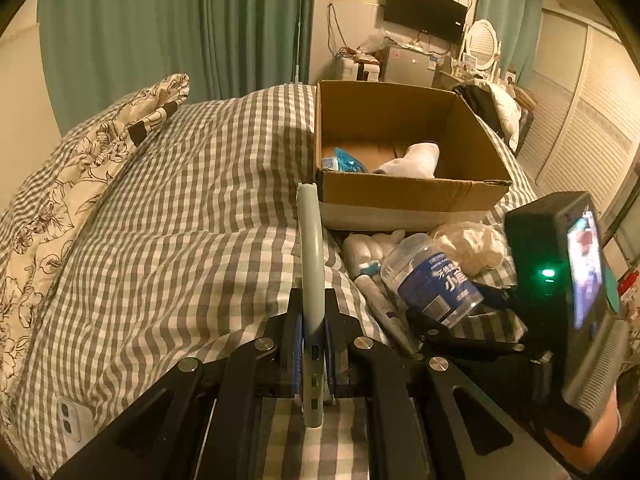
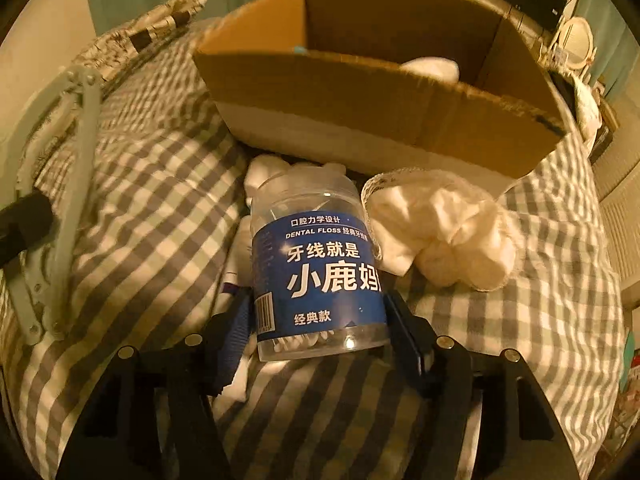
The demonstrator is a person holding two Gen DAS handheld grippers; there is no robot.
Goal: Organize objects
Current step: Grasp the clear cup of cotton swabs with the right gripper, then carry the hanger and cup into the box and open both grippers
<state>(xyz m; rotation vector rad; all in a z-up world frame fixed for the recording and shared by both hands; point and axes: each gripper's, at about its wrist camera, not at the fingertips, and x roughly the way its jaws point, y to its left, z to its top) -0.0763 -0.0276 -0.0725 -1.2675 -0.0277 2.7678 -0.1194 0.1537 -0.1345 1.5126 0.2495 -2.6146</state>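
My left gripper (image 1: pixel 312 344) is shut on a pale grey folding hanger (image 1: pixel 310 264), held edge-on above the checked duvet; the hanger also shows at the left of the right wrist view (image 2: pixel 76 184). My right gripper (image 2: pixel 320 332) is shut on a clear dental floss jar (image 2: pixel 316 264) with a blue label, also in the left wrist view (image 1: pixel 432 280), just in front of the cardboard box (image 1: pixel 408 192). The box (image 2: pixel 360 96) holds a white sock (image 1: pixel 412 158) and a blue packet (image 1: pixel 346 162).
A bag of cotton balls (image 2: pixel 440 232), white items (image 2: pixel 268 172) and a tube (image 1: pixel 384 308) lie on the duvet (image 1: pixel 180 220) before the box. A floral pillow (image 1: pixel 92 152) is at the left, a white phone (image 1: pixel 72 420) at the near left.
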